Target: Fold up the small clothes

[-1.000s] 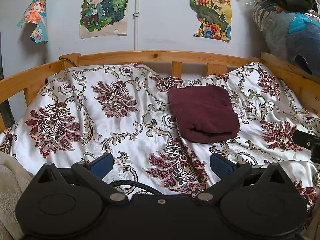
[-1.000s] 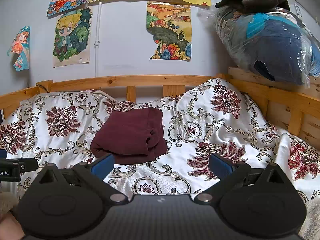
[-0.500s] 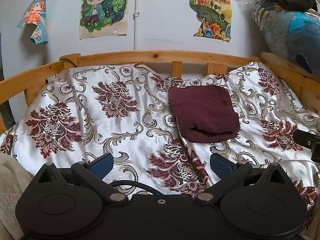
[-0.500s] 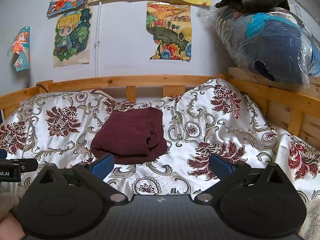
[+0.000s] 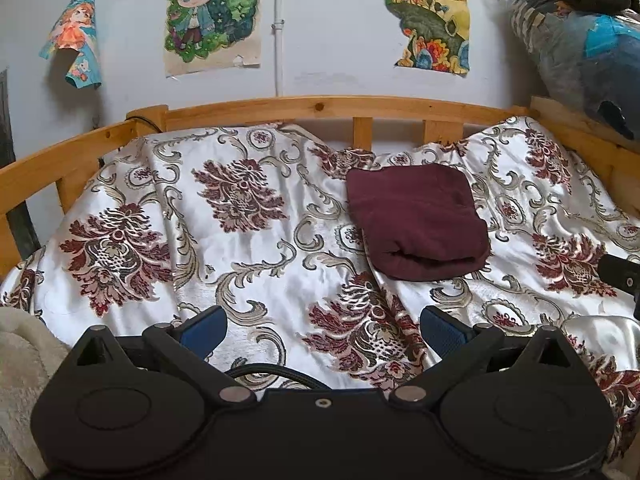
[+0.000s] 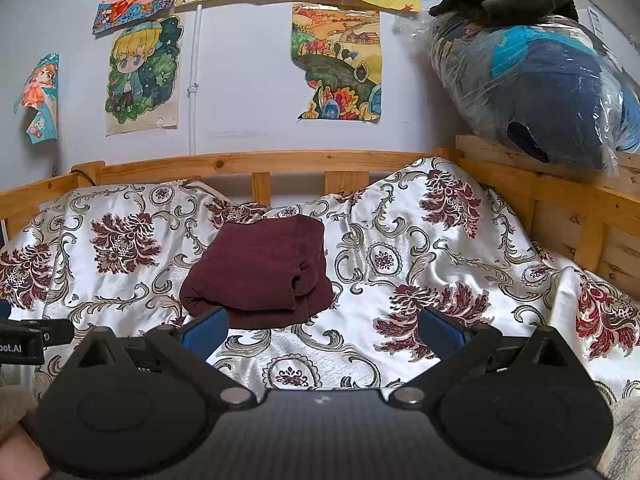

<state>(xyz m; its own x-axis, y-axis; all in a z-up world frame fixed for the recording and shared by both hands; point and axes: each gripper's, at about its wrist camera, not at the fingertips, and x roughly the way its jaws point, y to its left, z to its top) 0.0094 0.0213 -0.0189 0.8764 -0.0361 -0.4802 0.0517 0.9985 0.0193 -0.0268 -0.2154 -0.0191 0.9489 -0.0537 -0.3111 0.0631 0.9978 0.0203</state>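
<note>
Slippage worries me most. The dark maroon folded cloth garment (image 5: 418, 222) lies at about one o'clock in my left view and eleven o'clock in my right, resting on the shiny white satin bedspread with red floral print (image 5: 248, 264). My left gripper (image 5: 322, 326) and right gripper (image 6: 322, 326) both stand wide and empty, well short of it. If I nudge the bundle's loose right edge (image 6: 308, 280), I judge the fold could open or slide on that slick fabric.
</note>
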